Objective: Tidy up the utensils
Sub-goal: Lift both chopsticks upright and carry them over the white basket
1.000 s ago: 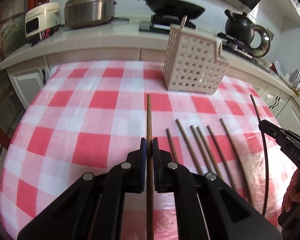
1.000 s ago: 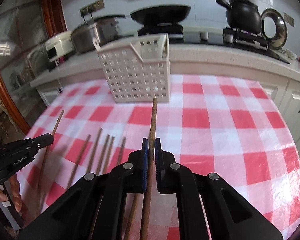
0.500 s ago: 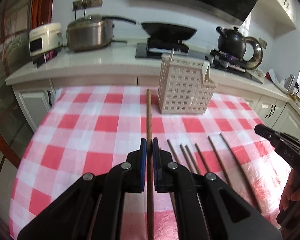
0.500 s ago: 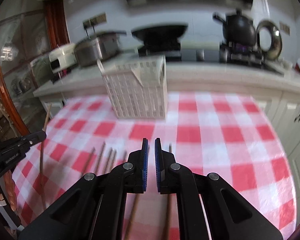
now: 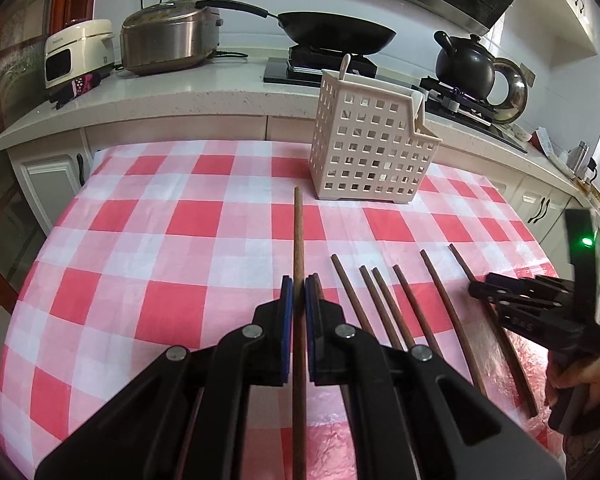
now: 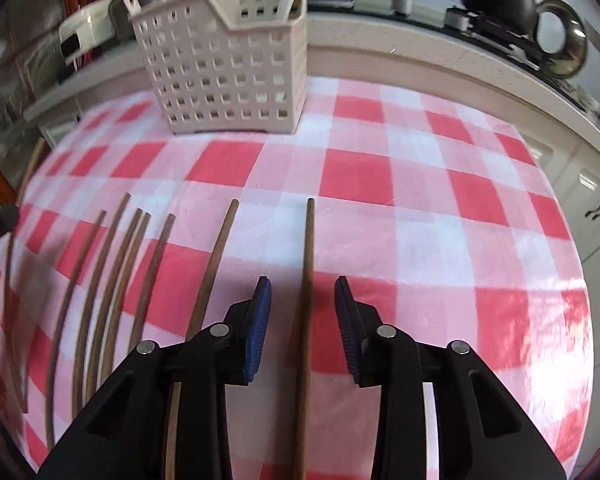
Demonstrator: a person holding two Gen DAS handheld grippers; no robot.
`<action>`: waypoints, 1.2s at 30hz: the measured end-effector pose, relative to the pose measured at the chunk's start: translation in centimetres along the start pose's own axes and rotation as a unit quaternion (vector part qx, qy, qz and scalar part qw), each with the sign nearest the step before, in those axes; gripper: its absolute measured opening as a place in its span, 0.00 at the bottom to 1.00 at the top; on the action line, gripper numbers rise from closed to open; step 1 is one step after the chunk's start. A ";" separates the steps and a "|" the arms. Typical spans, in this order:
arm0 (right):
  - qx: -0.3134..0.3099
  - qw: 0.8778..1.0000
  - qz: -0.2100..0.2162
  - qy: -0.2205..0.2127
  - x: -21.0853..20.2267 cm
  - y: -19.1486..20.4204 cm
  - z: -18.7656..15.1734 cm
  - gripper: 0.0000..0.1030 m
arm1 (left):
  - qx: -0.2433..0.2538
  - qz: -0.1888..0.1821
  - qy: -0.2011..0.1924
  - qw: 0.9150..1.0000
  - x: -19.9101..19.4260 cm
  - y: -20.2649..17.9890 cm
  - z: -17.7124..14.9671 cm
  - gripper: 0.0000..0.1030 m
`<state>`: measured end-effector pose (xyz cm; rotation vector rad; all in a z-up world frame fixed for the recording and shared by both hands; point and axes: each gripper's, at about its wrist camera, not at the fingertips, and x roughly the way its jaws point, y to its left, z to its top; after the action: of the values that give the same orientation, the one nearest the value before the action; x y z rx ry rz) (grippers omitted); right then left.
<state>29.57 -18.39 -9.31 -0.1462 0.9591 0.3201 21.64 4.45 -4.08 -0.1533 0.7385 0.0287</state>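
Note:
My left gripper [image 5: 295, 292] is shut on a brown wooden chopstick [image 5: 298, 240] that points toward the cream slotted utensil basket [image 5: 370, 148]. Several more chopsticks [image 5: 384, 304] lie side by side on the checked cloth to its right. My right gripper [image 6: 303, 300] is open low over the cloth, with one chopstick [image 6: 308, 256] lying between its jaws. The other chopsticks [image 6: 116, 264] lie to its left. The basket [image 6: 228, 68] stands at the far side. The right gripper also shows at the right edge of the left wrist view [image 5: 484, 290].
A red and white checked cloth [image 5: 180, 216] covers the table. Behind it runs a counter [image 5: 204, 92] with a rice cooker, a metal pot, a black wok and a black kettle. White cabinets [image 6: 592, 200] stand to the right.
My right gripper has opened and dropped low over the cloth; its chopstick now lies on the table between the jaws. My left gripper has kept its chopstick and risen a little.

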 end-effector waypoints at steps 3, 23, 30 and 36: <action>-0.001 1.000 -0.003 0.002 0.6 -0.1 0.5 0.05 | 0.002 0.000 0.002 1.000 0.1 0.0 0.0 0.06; 0.016 0.972 0.052 -0.229 -11.4 0.0 0.1 0.06 | 0.007 0.001 -0.056 0.998 -4.8 -0.8 1.4 0.06; 0.007 0.958 0.053 -0.283 -14.7 0.7 -0.1 0.06 | 0.018 0.000 -0.081 0.997 -6.9 -1.8 2.1 0.06; -0.002 0.953 0.059 -0.298 -15.9 1.3 -0.3 0.06 | 0.027 0.001 -0.099 0.995 -8.1 -2.5 2.3 0.06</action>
<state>20.47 -20.46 3.57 0.0079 0.3671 0.4445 17.37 2.52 3.38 -0.0965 0.5416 0.0247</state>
